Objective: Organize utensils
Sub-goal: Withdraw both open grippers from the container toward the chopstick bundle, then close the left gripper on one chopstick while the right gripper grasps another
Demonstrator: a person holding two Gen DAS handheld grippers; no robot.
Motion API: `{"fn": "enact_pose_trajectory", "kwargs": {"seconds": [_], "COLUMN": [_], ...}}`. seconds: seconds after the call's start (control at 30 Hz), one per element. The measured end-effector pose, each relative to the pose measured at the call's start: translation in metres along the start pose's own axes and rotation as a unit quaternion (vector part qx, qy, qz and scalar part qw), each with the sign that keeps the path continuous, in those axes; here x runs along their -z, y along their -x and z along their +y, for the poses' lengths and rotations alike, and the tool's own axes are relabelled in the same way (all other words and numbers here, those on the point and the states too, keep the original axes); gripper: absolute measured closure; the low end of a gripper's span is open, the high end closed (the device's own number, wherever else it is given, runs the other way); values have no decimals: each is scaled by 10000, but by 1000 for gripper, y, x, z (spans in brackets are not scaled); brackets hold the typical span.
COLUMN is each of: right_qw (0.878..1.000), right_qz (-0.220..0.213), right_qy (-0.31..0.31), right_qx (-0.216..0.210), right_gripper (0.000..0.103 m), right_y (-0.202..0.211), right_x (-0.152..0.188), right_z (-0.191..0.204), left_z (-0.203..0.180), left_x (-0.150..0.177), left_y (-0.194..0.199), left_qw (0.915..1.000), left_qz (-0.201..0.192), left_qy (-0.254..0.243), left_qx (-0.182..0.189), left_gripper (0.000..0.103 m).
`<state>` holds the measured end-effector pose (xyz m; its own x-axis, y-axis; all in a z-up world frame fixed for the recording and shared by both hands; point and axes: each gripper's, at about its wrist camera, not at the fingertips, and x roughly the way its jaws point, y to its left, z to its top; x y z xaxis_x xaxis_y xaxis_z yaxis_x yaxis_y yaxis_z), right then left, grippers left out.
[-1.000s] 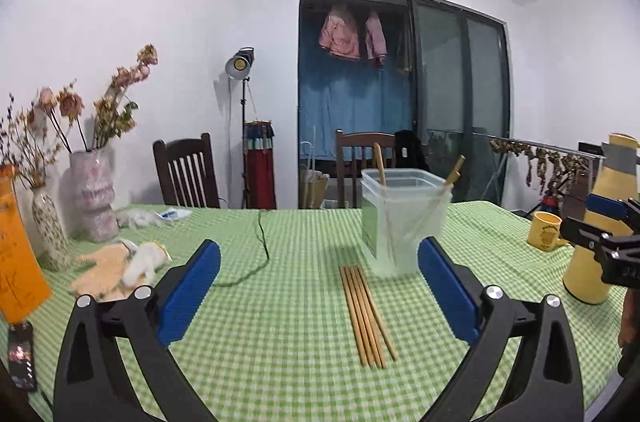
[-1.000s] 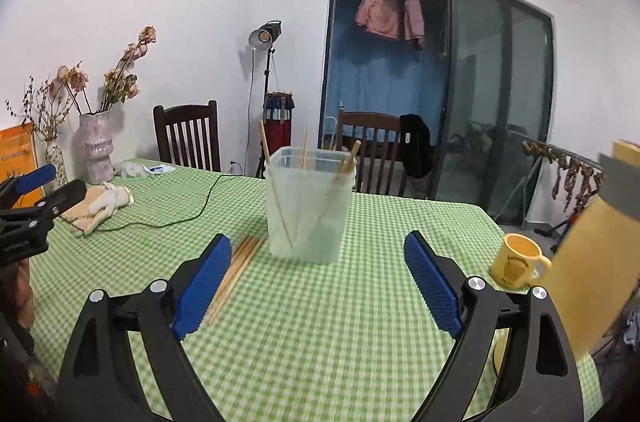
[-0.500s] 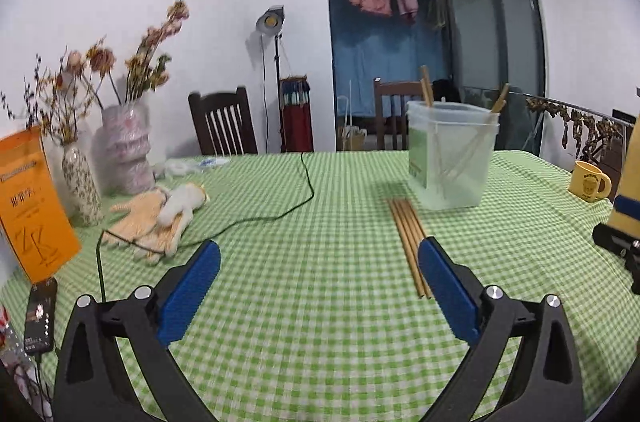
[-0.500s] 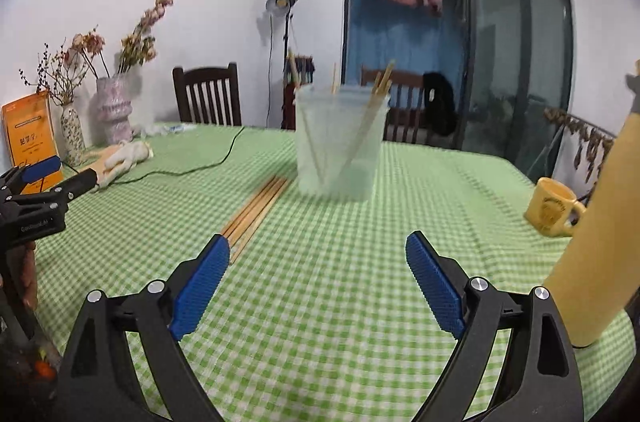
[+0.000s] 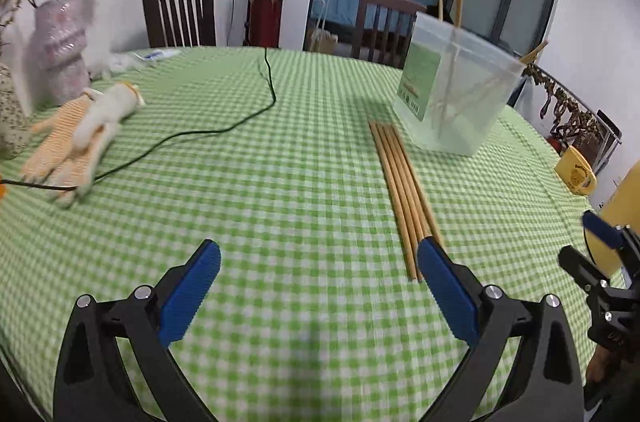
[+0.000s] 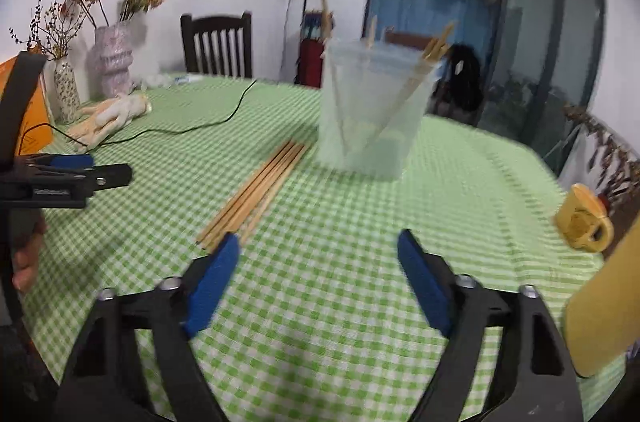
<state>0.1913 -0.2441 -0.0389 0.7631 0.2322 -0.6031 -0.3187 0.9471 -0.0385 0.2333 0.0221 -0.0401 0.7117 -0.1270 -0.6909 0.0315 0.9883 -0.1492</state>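
Note:
Several wooden chopsticks (image 5: 403,190) (image 6: 256,194) lie side by side on the green checked tablecloth (image 5: 280,182). Behind them stands a clear plastic tub (image 5: 456,90) (image 6: 374,110) with more chopsticks leaning inside. My left gripper (image 5: 318,258) hangs open over the cloth, its right pad beside the sticks' near ends. My right gripper (image 6: 318,250) has its jaws closing with only cloth between them; its left pad sits near the sticks' near ends.
A black cable (image 5: 224,126) snakes across the cloth towards work gloves (image 5: 80,138) at the left. Vases with dried flowers (image 6: 112,62) stand at the far left. A yellow mug (image 6: 582,222) and a tall yellow bottle (image 6: 604,306) are at the right. Chairs stand behind the table.
Both grippers have dropped and tilted down towards the table, closer to the chopsticks. The right gripper's blue pads stand closer together than before.

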Motion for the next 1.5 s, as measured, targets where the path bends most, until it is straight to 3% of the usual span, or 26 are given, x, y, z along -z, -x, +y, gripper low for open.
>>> {"fn": "enact_pose_trajectory", "kwargs": {"seconds": [0.17,0.33,0.53,0.63,0.77,0.9,1.03,1.37,1.5], "right_qw": [9965,9915,9901,9884,9893,9902,9911,9912,9921], "right_qz": [712,1129,1307,1394,1392,1380,1322,1310,1090], "right_qy": [-308,-310,7,-17,209,91,-72,-137,-419], "right_qx": [-312,-568,-505,-606,-379,-210,-106,-151,-465], "right_gripper": [61,71,75,81,96,97,97,97,97], "right_y": [-48,-81,-99,-102,-96,-89,-80,-69,-61], "right_x": [-8,-11,-8,-6,-1,2,5,20,16], "right_z": [5,24,36,35,30,9,-9,-17,-23], "left_z": [-17,-20,-22,-32,-50,-58,-61,-69,-67], "left_x": [2,4,3,3,2,1,1,1,-2], "left_y": [-25,-41,-53,-61,-73,-82,-87,-92,-93], "left_qw": [9986,9969,9953,9936,9898,9892,9894,9895,9895], "left_qz": [181,435,669,756,936,1014,1052,1055,1154], "left_qy": [-480,-628,-557,-741,-874,-875,-893,-951,-812], "left_qx": [94,204,430,398,628,593,459,271,304], "left_gripper": [10,25,35,35,36,51,56,57,57]}}
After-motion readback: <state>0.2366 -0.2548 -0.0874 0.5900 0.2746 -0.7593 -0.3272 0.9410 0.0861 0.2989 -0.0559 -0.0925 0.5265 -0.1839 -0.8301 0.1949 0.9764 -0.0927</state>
